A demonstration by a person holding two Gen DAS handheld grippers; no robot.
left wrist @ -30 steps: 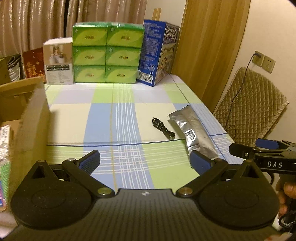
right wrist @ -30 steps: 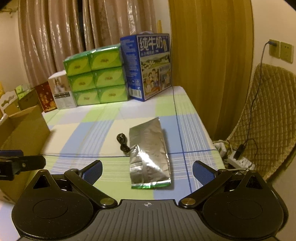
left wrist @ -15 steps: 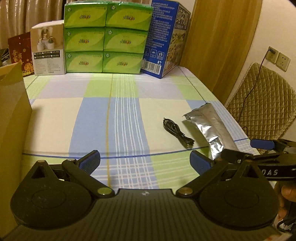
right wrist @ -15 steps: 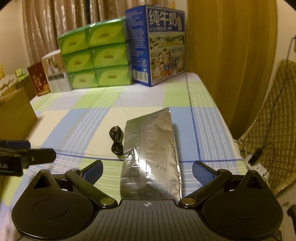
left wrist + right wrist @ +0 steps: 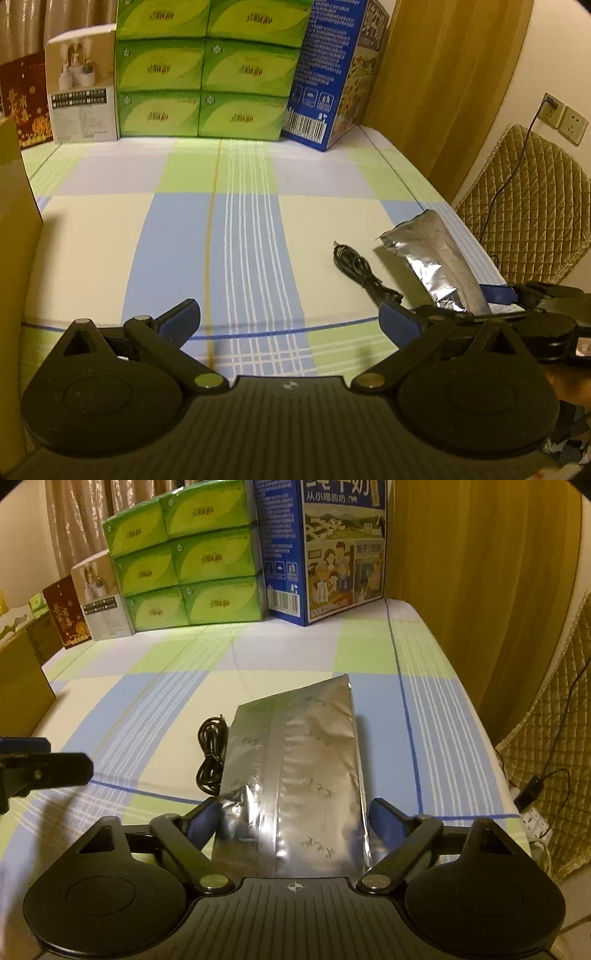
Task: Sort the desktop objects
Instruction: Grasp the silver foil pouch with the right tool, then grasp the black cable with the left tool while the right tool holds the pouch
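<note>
A table spread with a checked green, blue and cream cloth [image 5: 221, 236] fills both wrist views. Against its far edge stands a stack of green tissue boxes [image 5: 201, 68], with a blue milk carton case [image 5: 325, 550] to its right and a white product box [image 5: 83, 88] to its left. A brown cardboard box [image 5: 14, 229] rises at the table's left side, and a quilted tan chair [image 5: 532, 214] sits beyond the right edge.

On the near right part of the cloth lies a flat silver foil pouch [image 5: 295, 775], its near end reaching between the blue pads of the right gripper [image 5: 293, 818]. That gripper's jaws stand spread on either side of the pouch, close to its edges, not clenched on it. Just left of the pouch, touching or nearly touching its edge, lies a coiled black cable [image 5: 210, 753].

The left gripper [image 5: 290, 319] hangs over the near middle of the cloth, jaws released and wide apart with nothing between them.
</note>
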